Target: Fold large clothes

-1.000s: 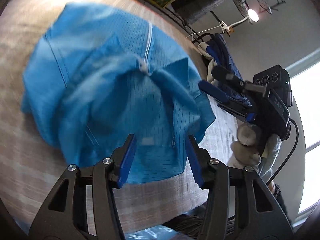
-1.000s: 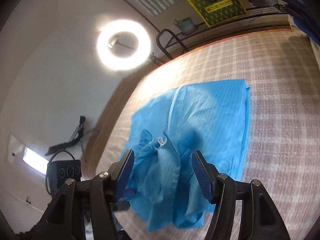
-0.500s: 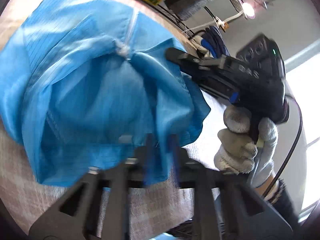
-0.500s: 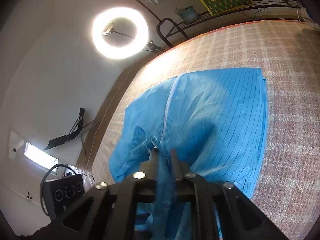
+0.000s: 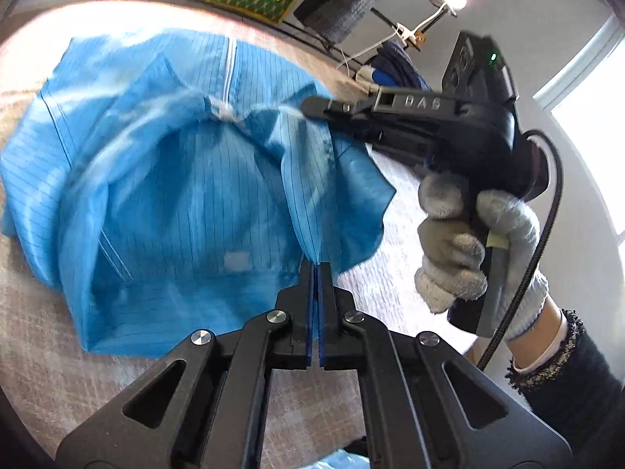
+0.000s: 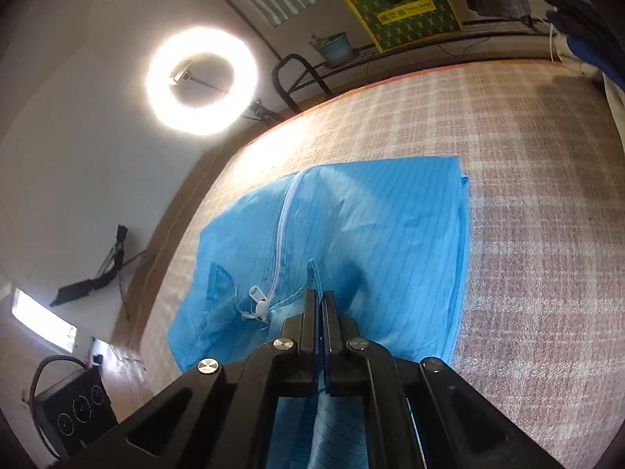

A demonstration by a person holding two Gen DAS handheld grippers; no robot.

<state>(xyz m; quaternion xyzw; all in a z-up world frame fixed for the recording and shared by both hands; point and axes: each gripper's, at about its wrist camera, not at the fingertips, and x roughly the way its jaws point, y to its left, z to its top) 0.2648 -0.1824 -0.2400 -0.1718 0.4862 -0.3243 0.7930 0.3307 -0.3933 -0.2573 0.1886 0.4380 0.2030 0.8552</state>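
Note:
A large blue pinstriped garment [image 5: 187,179] with a white zipper [image 6: 283,230] lies on a checked pink-and-white cloth surface [image 6: 527,211]. My left gripper [image 5: 315,269] is shut on a fold of the garment's near edge. The right gripper [image 5: 312,106], held by a gloved hand [image 5: 465,242], pinches the collar edge just right of the zipper top. In the right wrist view my right gripper [image 6: 320,297] is shut on that blue fabric beside the zipper pull [image 6: 256,301], and cloth hangs between its arms. The collar area is lifted off the surface.
A lit ring light [image 6: 201,80] stands beyond the far left edge of the surface. A yellow-green box [image 6: 402,8] and a potted plant [image 6: 332,45] sit on a rack behind. Dark blue clothes [image 5: 394,68] are piled at the far right. A black device [image 6: 74,406] is at the lower left.
Both grippers went from open to shut on the garment's collar area. The fabric there has bunched and risen, and the right gripper has come in close beside the zipper top.

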